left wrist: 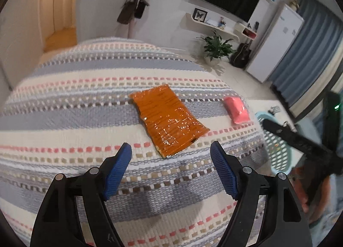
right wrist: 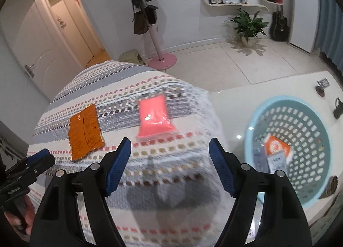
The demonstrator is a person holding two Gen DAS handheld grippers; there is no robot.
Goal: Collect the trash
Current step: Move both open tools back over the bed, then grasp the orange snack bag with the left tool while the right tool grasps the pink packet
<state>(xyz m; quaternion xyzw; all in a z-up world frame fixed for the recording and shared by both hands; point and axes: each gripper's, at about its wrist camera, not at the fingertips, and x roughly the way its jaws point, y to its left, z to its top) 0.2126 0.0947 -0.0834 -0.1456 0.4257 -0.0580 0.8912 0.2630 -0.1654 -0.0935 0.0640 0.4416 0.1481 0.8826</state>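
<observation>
The task is standing partly done. The pale blue perforated basket is sitting on the white tabletop just beside the striped cloth, and it is already holding collected litter: an orange-and-white packet and a white-and-blue packet are showing plainly. A further bluish piece may be lying at their left, but blur is preventing a firm count.

Two items are still lying on the striped cloth, apart from each other: one orange foil wrapper and one pink packet.

The left gripper is hovering with its jaws spread wide and nothing between them, the orange foil wrapper lying just ahead of it. The right gripper is likewise standing spread and empty, facing the pink packet.

Count: one basket, two grippers, two loose items outstanding, at least two items binned. In the inspector's judgement, two pickups and two drops are remaining.
</observation>
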